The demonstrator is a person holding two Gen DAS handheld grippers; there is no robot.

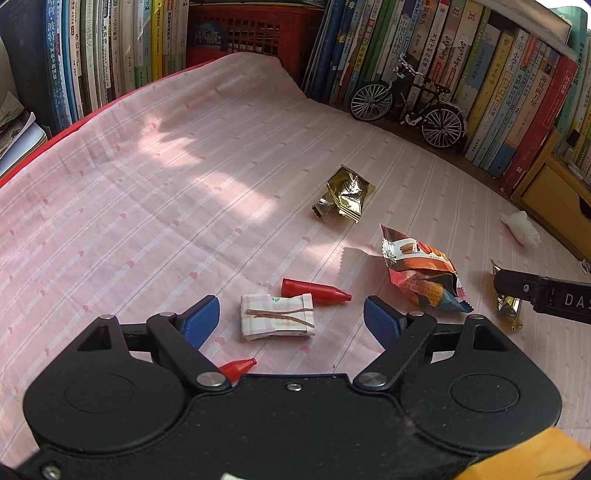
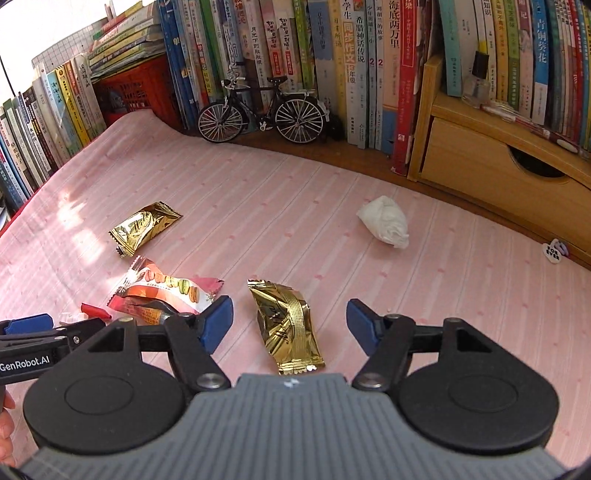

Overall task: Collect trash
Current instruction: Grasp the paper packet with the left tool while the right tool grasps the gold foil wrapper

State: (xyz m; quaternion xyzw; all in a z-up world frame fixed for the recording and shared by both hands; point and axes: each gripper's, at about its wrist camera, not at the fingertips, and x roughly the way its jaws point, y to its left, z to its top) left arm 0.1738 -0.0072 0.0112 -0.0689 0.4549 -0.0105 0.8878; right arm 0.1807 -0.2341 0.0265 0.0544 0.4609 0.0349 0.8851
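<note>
Litter lies on a pink striped cloth [image 1: 147, 206]. My left gripper [image 1: 291, 319] is open, its blue pads on either side of a folded checked paper packet [image 1: 277, 319] without touching it. A red cap [image 1: 314, 291] lies just beyond the packet, another red cap [image 1: 238, 367] under the gripper body. A gold wrapper [image 1: 345, 194] and a macaron snack bag [image 1: 424, 273] lie farther right. My right gripper [image 2: 290, 325] is open over a second gold wrapper [image 2: 286, 328], pads clear of it. A crumpled white tissue [image 2: 386, 221] lies beyond.
Rows of books [image 2: 332, 55] line the back and left. A model bicycle [image 2: 262, 110] stands against them, beside a red crate [image 1: 255, 33]. A wooden drawer unit [image 2: 498, 166] sits at the right. A small sticker [image 2: 554, 251] lies near it.
</note>
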